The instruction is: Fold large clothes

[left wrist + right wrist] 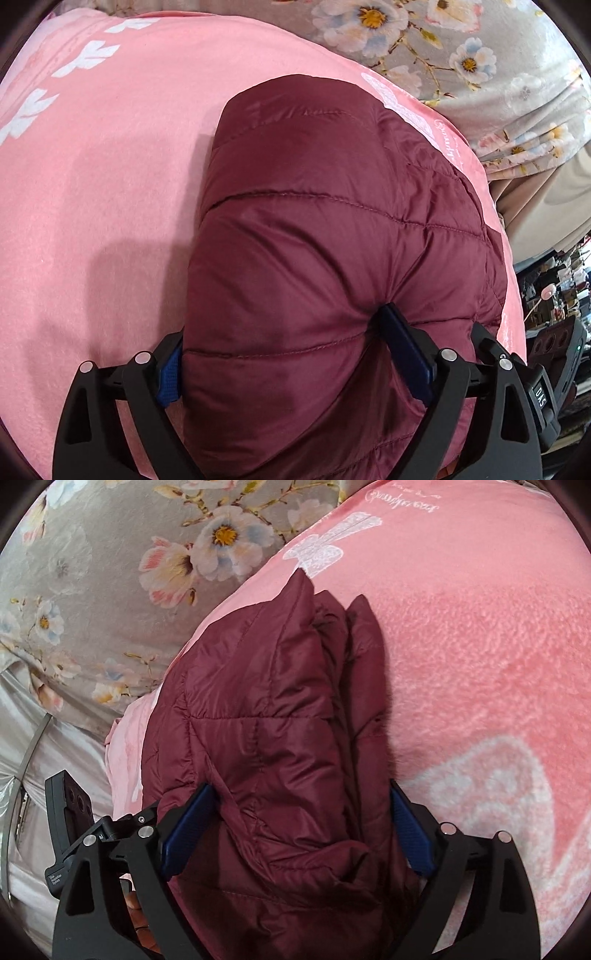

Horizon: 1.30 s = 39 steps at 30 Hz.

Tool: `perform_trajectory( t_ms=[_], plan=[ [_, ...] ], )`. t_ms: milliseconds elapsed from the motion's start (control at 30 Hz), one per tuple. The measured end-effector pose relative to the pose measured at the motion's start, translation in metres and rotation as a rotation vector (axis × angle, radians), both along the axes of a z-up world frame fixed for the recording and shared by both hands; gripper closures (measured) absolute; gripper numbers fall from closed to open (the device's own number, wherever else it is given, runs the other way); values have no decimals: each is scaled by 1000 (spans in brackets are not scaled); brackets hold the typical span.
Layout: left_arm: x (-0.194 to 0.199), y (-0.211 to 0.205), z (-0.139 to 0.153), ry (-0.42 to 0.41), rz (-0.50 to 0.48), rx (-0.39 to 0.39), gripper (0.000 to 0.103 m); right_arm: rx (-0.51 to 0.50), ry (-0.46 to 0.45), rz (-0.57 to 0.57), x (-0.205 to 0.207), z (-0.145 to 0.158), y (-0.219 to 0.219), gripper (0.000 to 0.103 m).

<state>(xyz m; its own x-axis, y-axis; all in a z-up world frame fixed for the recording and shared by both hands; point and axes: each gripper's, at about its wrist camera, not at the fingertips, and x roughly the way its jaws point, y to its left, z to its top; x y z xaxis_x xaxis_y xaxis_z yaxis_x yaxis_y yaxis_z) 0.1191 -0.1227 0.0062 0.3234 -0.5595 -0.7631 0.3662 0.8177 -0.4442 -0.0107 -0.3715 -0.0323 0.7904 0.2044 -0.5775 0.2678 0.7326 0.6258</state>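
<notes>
The maroon quilted jacket [332, 240] lies folded into a thick, compact bundle on a pink blanket [103, 184], filling the centre and lower half of both wrist views. In the right wrist view its stacked layers [280, 738] show as edges at the top of the bundle, so several folds are judged already made.

The left gripper [295, 354] straddles the near end of the bundle with its fingers spread wide. The right-hand blue pad [406, 354] dents the puffy fabric, while the other pad sits at the bundle's edge. Whether this is a real clamp or only bulging fabric cannot be told.

The right gripper [299, 827] likewise stands wide apart around the bundle's near end, the fabric swelling between its pads [184, 830].

A grey floral sheet [92, 572] lies beyond the blanket, upper left in the right view.

The task looks nearly finished: what remains is probably letting go, or one last tidy or press.
</notes>
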Motion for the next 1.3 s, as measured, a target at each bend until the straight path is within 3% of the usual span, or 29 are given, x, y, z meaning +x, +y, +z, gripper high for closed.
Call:
perform_trajectory(
  t_ms=[67,133,200,267,300,567,733,867,1067,1300],
  plan=[
    [-4,2,4,-26,1,8,28,-1,3,13,3,1,3,36],
    [-10,1,14,-74,-12,26,41,-53,-13,24,1,10,8,61],
    [-16,0,24,-121,-30,37,55,-82,-30,29,-3,23,12,76],
    [-25,-1,43,-176,-61,24,71,-106,-51,28,-5,36,15,82],
    [-29,0,52,-198,-76,13,73,-138,-65,27,-8,46,19,84],
    [-43,20,135,-441,-114,-60,77,-301,-241,21,-12,131,43,86],
    [-22,22,183,-607,-94,-65,76,-393,-346,52,23,187,64,86],
    [9,42,200,-682,-69,-64,76,-422,-389,79,63,205,79,85],
    [82,74,185,-666,-46,-67,76,-429,-381,121,141,192,102,84],
    [149,89,124,-618,-36,-23,76,-428,-287,158,217,135,115,84]
  ],
)
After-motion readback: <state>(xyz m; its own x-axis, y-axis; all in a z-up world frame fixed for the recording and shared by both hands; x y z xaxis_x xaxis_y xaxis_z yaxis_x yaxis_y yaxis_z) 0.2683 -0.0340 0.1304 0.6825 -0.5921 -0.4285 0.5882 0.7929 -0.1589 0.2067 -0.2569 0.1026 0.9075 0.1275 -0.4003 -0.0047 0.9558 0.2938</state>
